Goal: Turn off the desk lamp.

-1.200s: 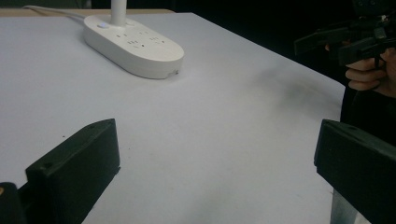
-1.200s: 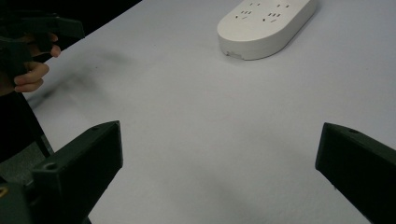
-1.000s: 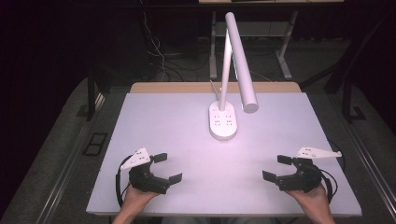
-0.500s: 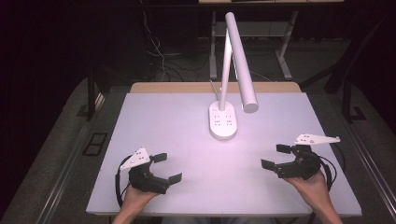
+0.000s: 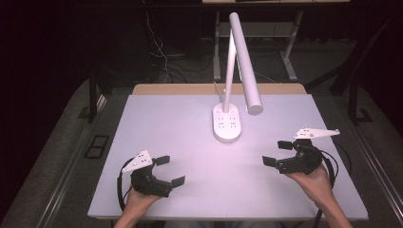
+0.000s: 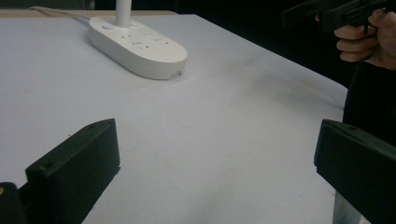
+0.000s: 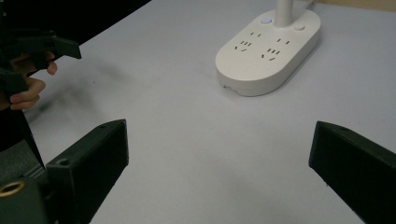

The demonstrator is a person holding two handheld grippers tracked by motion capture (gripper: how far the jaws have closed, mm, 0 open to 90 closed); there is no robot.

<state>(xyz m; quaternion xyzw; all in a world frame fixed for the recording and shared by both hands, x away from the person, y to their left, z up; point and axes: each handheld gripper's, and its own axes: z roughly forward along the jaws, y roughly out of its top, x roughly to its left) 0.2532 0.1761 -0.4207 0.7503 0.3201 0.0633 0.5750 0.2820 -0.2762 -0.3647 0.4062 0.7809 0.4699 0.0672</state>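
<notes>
Left gripper: jaws spread wide, nothing between them. Rests low over the near left part of the white table, held from below by the left hand. Sits in nearly the same spot as a second ago, same spread, grey plate on top pointing left.

Seen along its own jaws in the left gripper view, left gripper: bare table surface between the two black pads, lamp base far ahead to the upper left, right gripper raised at the upper right corner.

Right gripper: also wide open and empty, gripped by the right hand at the near right side of the table. Differs from the earlier pictures: now farther forward from the near edge than a second ago, and a little farther than half a second ago, with the jaws aimed left and inward. Same open spread as before.

In the right gripper view, right gripper: plain table between the pads, lamp base ahead at the upper right, left gripper at the far left edge.

Lamp base: white, oval, with sockets on top, standing at the middle of the far half of the table, well apart from both grippers. Unmoved since the earlier pictures. White lamp arm rising from it and folding forward and down, head hanging just right of the base.
</notes>
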